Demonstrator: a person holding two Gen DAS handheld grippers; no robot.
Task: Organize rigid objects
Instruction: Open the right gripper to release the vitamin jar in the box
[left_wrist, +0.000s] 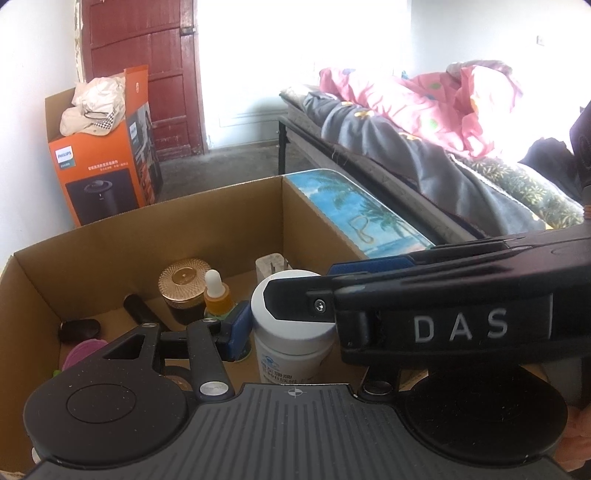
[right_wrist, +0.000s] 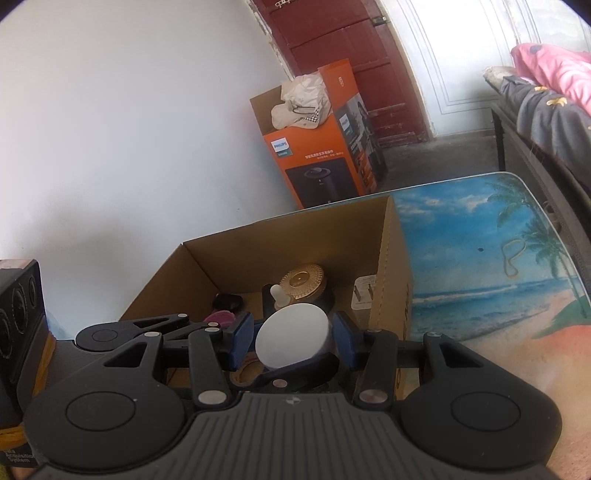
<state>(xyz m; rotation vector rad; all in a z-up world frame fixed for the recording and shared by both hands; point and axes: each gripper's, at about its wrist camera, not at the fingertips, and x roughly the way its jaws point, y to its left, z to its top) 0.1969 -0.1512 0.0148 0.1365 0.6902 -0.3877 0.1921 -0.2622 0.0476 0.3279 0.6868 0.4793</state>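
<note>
A white-lidded pill bottle (left_wrist: 291, 325) stands inside an open cardboard box (left_wrist: 110, 236). My left gripper (left_wrist: 280, 328) sits around the bottle; its left blue pad is near the bottle, and its right finger is hidden by the right gripper's body (left_wrist: 461, 314) crossing over. In the right wrist view, my right gripper (right_wrist: 293, 336) is open with its blue pads on either side of the bottle's white lid (right_wrist: 293, 338), with gaps on both sides. The box (right_wrist: 391, 266) also holds a gold-lidded jar (left_wrist: 183, 284), a dropper bottle (left_wrist: 218, 295) and a white charger plug (left_wrist: 271, 266).
The box stands on a table with a beach-print top (right_wrist: 480, 266). An orange Philips carton (left_wrist: 99, 166) stands on the floor by a red door (left_wrist: 147, 55). A bed with a pink quilt (left_wrist: 424, 107) is at the right. A black speaker-like object (right_wrist: 18, 314) is at far left.
</note>
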